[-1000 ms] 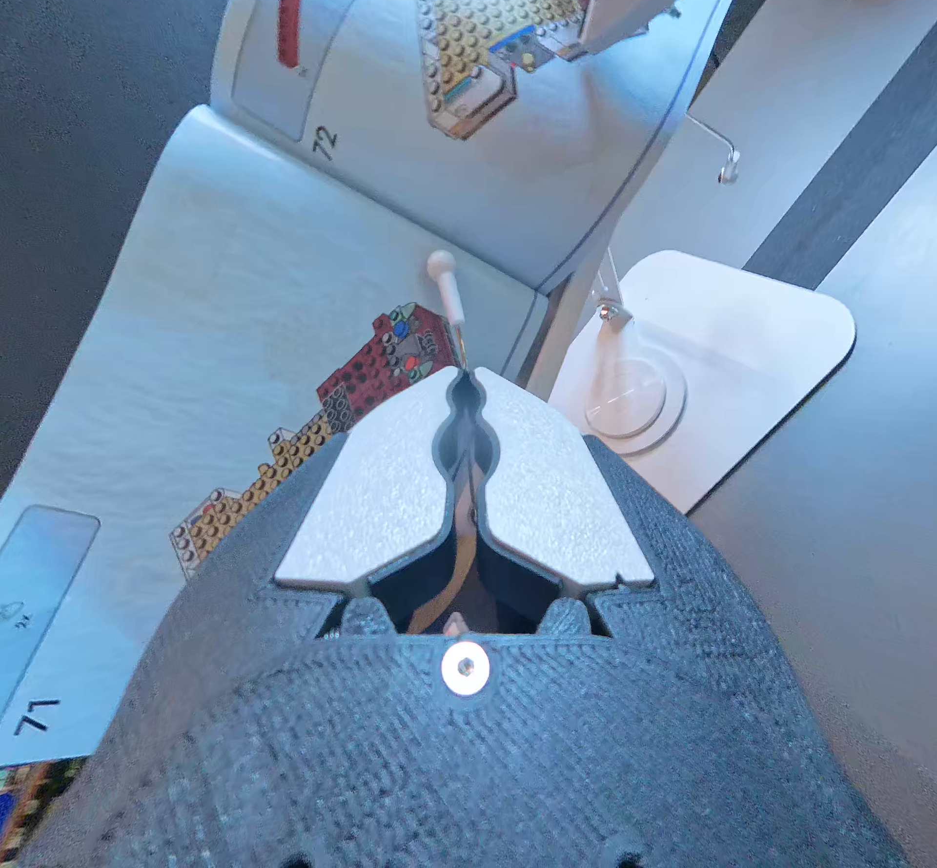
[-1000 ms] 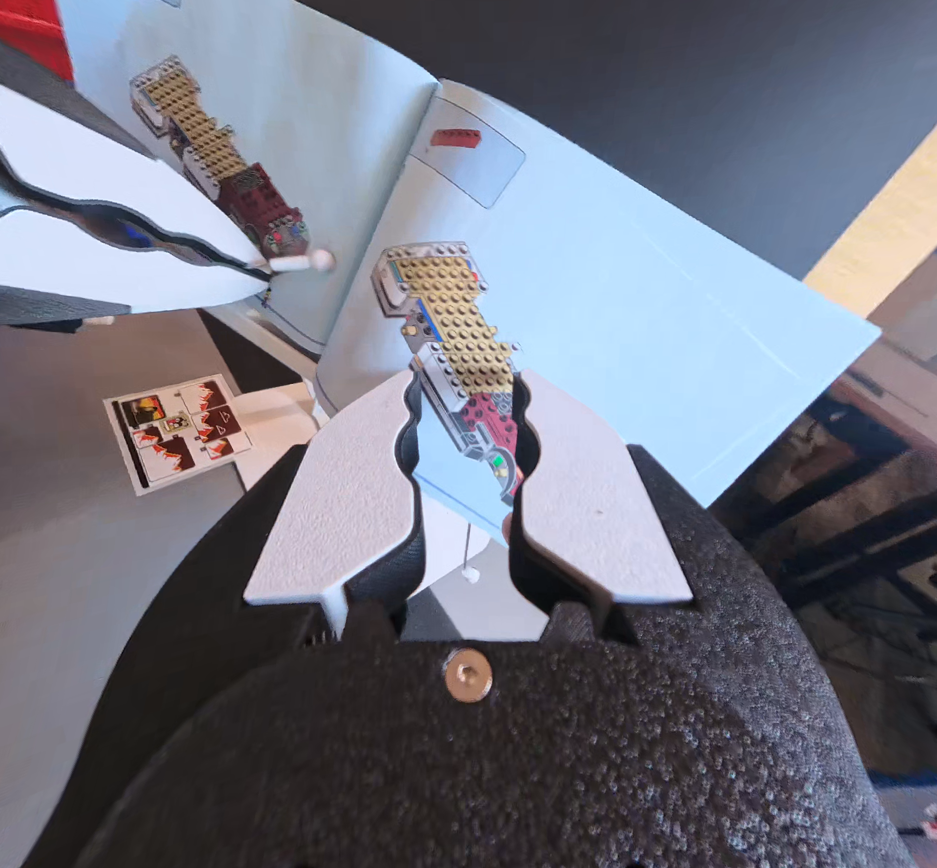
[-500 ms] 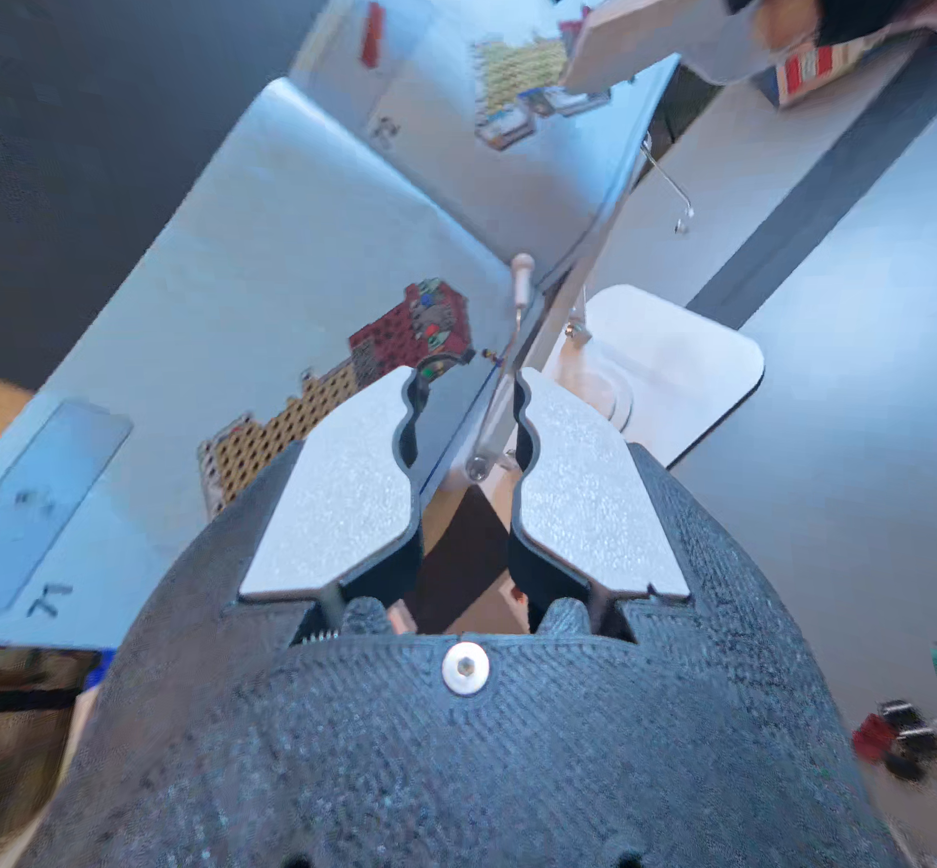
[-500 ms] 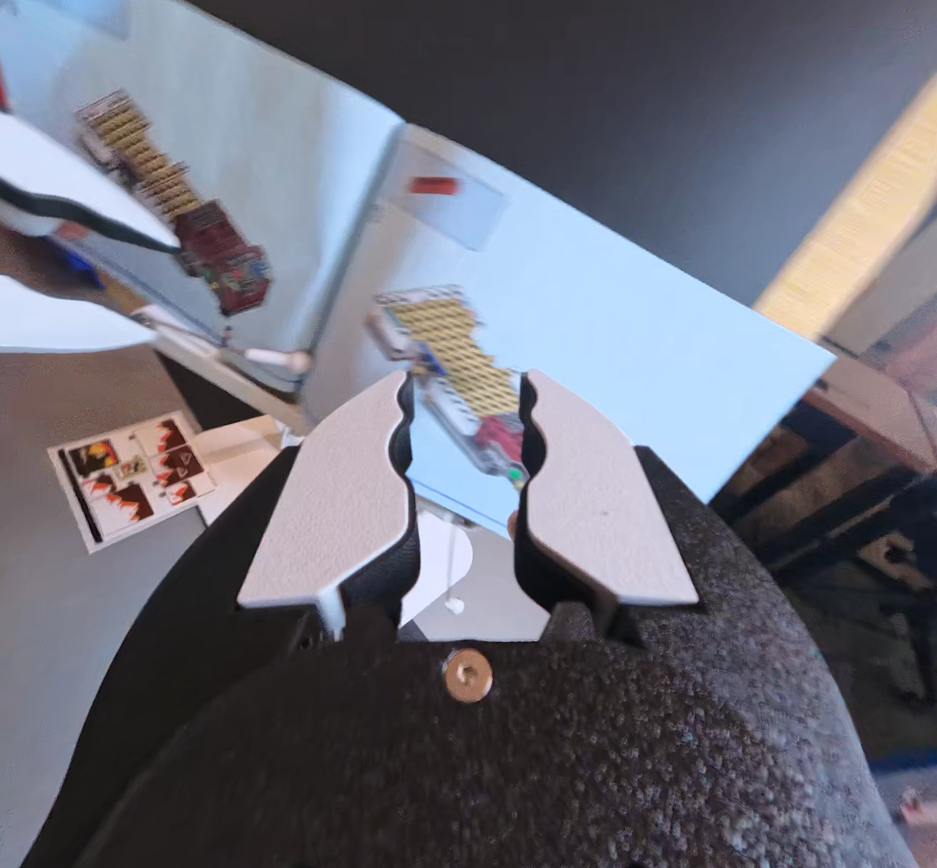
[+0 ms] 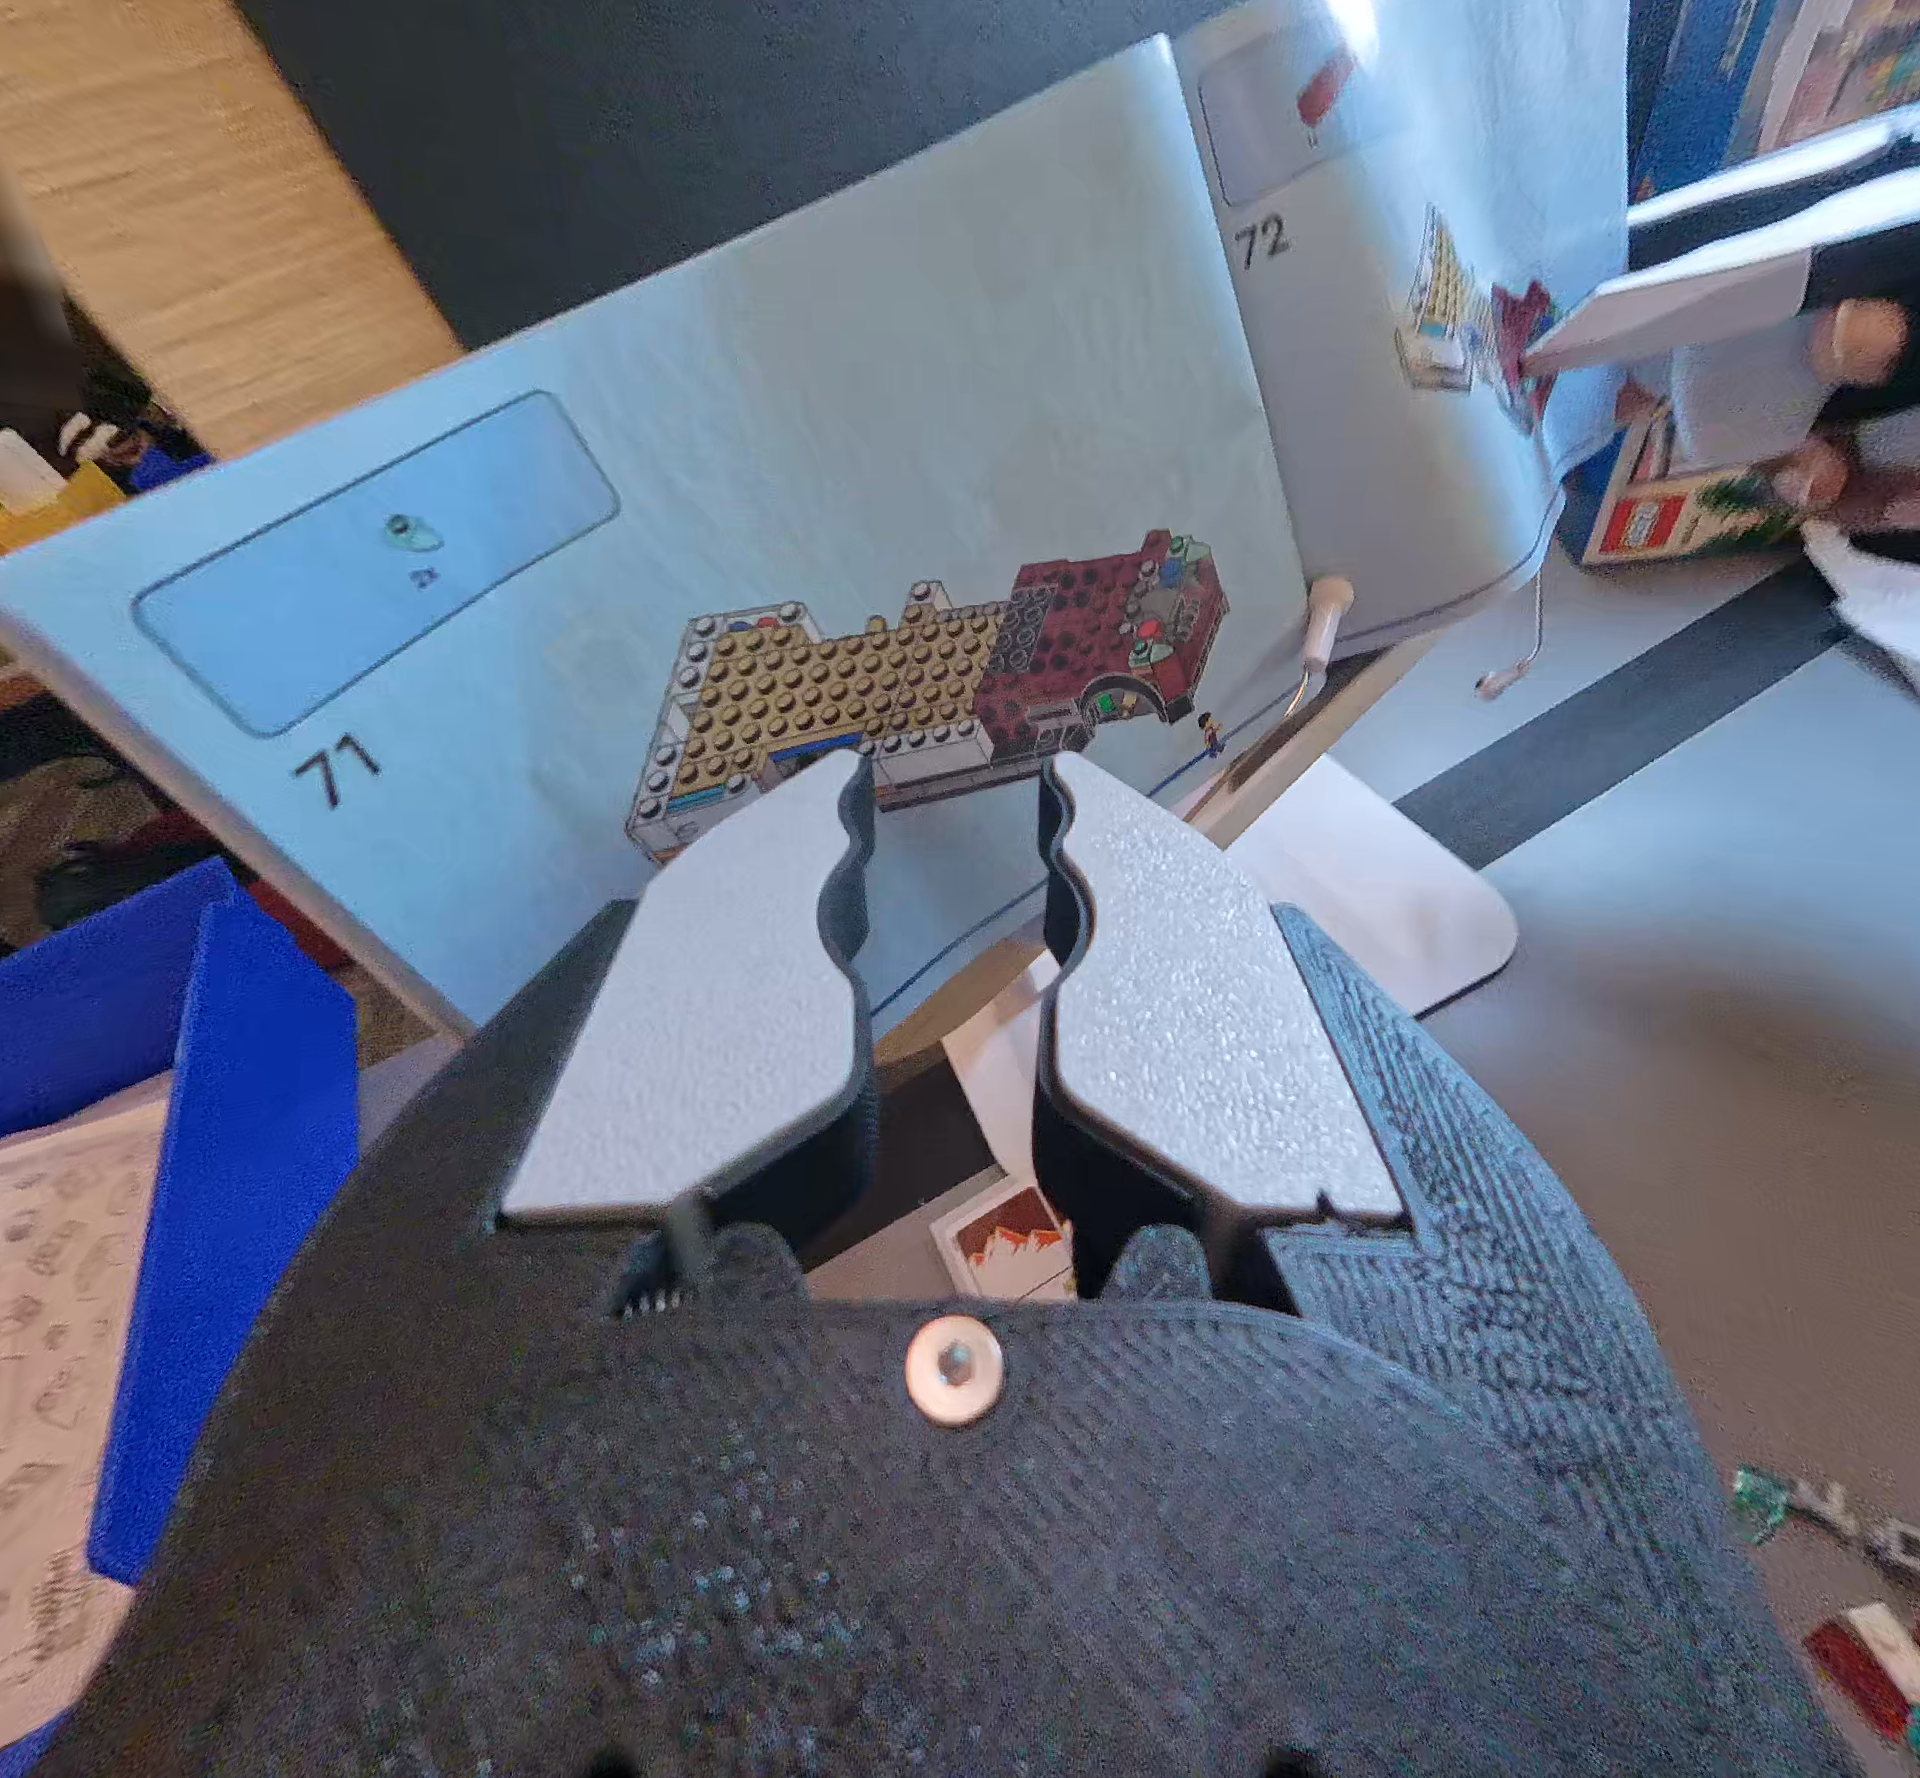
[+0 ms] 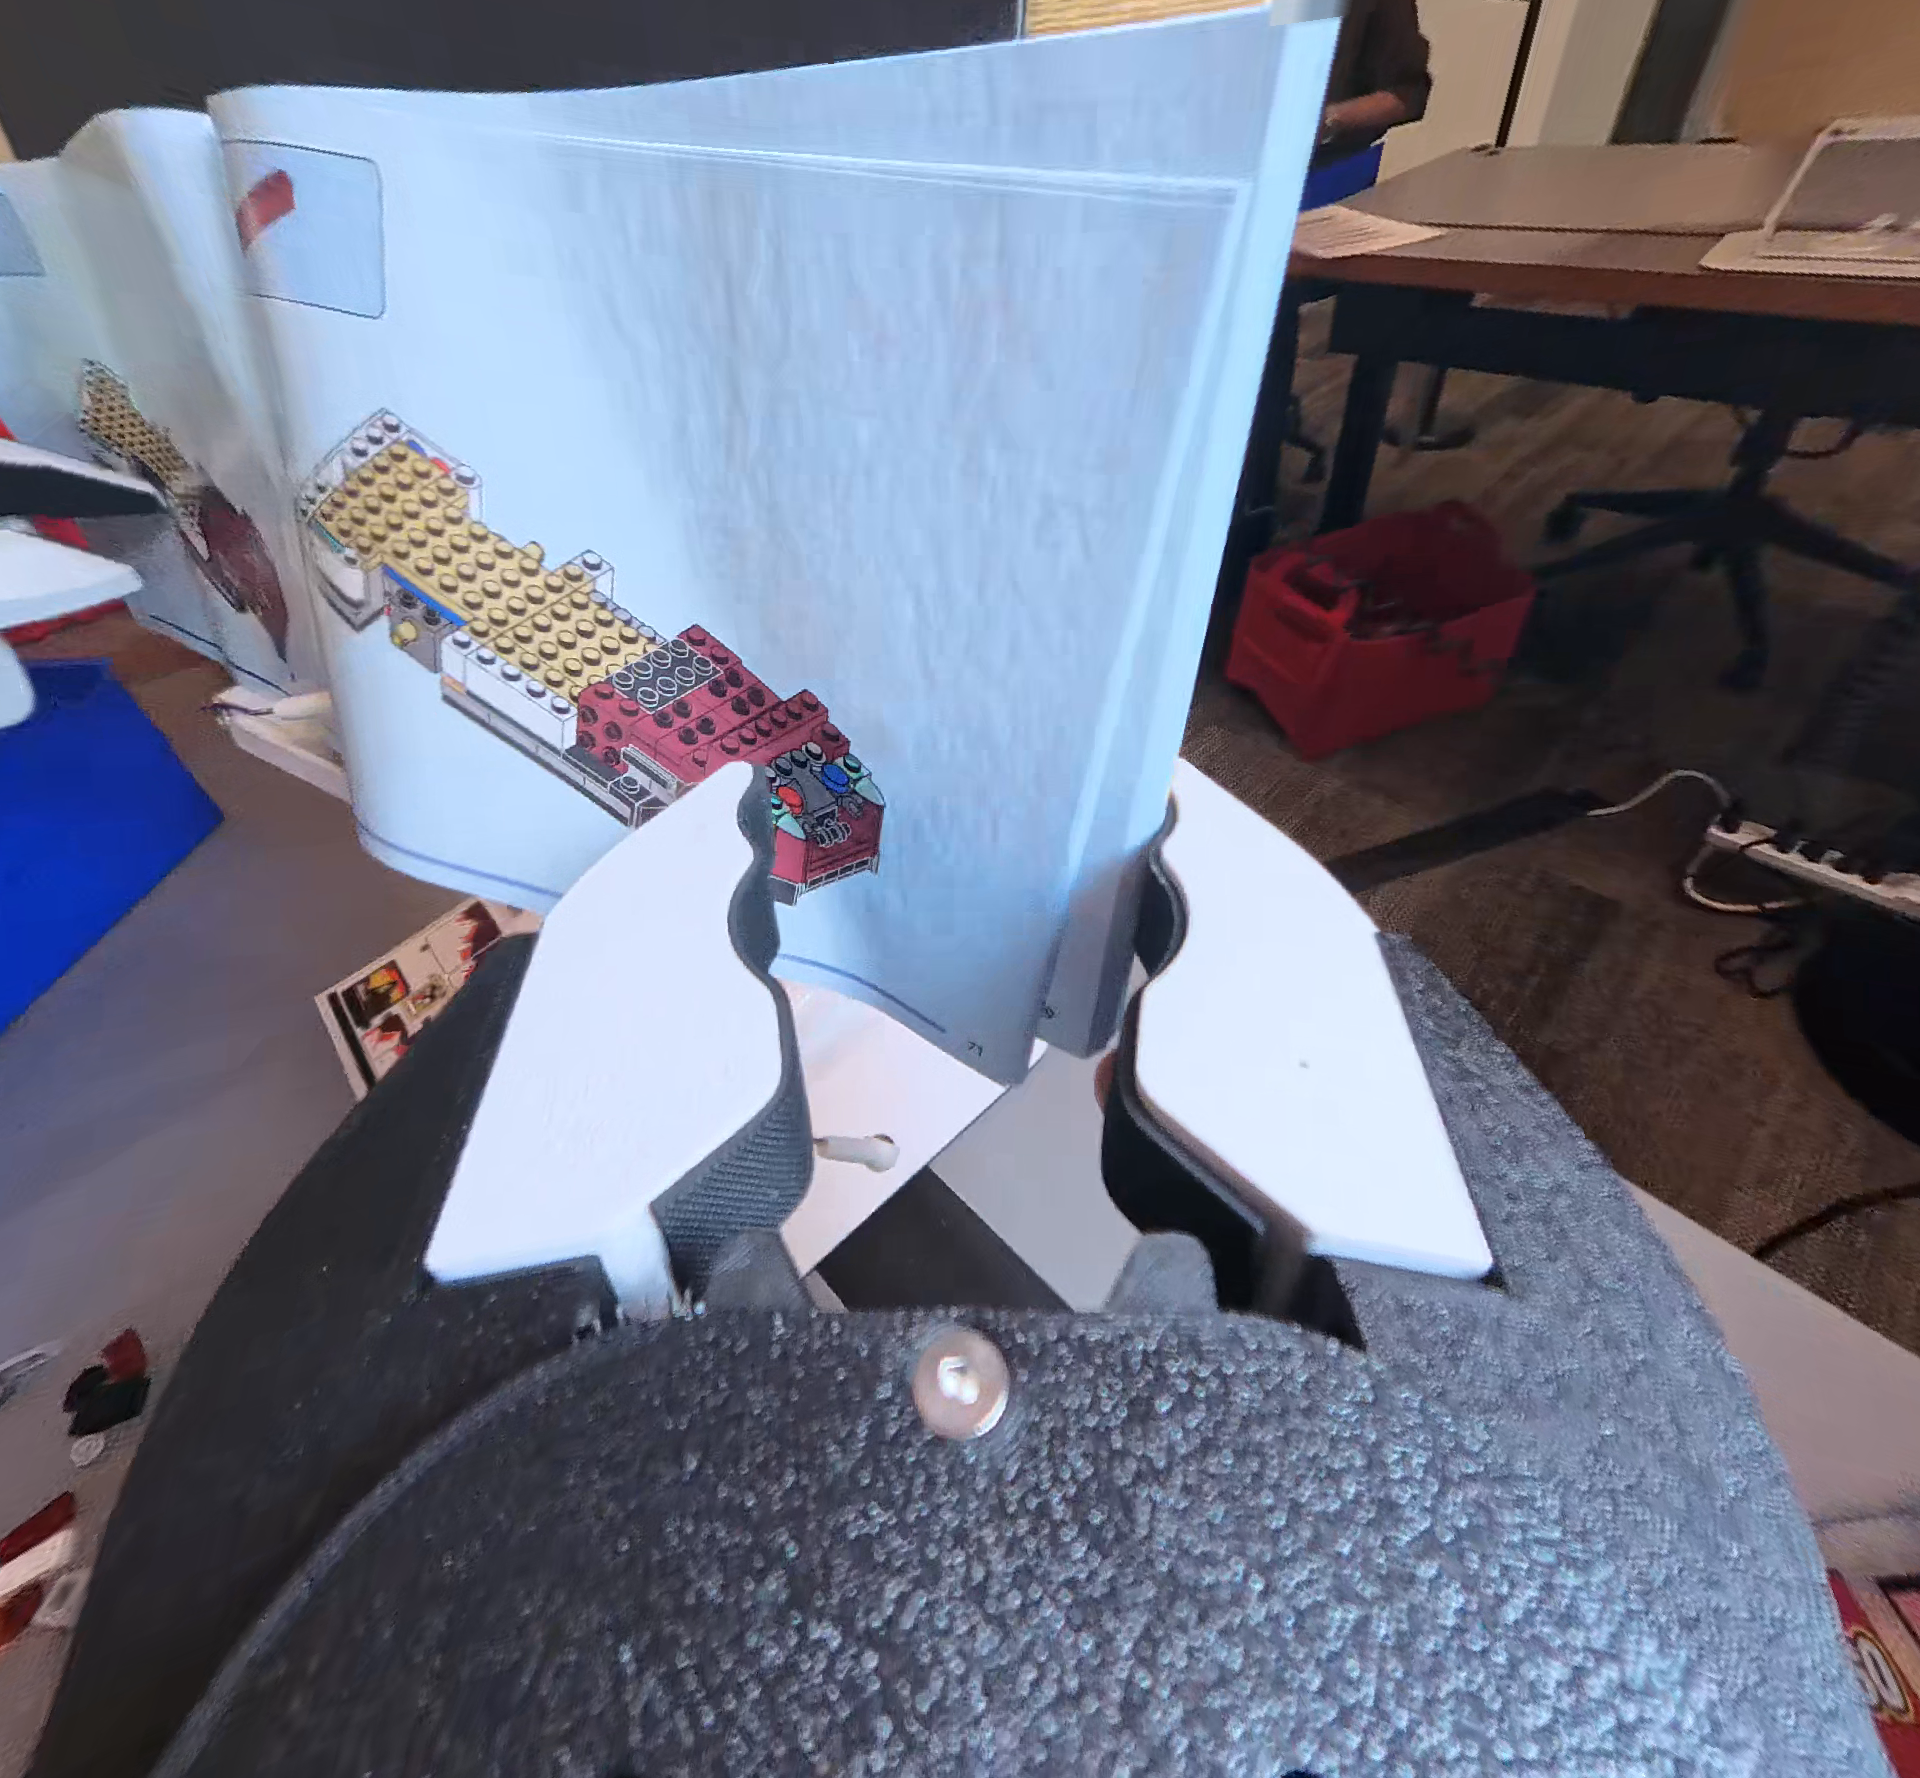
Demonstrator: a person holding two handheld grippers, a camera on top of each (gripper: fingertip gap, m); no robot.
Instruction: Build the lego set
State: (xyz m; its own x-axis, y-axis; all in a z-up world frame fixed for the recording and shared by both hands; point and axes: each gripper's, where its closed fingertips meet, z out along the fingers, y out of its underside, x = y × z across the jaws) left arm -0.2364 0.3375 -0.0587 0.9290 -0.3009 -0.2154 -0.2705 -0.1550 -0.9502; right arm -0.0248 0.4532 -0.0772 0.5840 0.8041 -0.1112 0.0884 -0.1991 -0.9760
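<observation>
Left gripper (image 5: pixel 951 772) jaws apart, bare, near the pale-blue open brick-building instruction booklet (image 5: pixel 831 440) on its white stand (image 5: pixel 1382 907). Right gripper (image 6: pixel 951 819) jaws wide apart around the booklet's lifted page edge, not clamped.

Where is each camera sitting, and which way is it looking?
Left wrist view: sits on the left tongs, looking forward along their parted white fingers at the open booklet on its white stand; nothing is gripped.
Right wrist view: sits on the right tongs, looking at the booklet's curled right page, whose edge stands between wide-open fingers; a red bin sits beyond.
Shared: the booklet, and each view catches the other tongs at its edge.
</observation>
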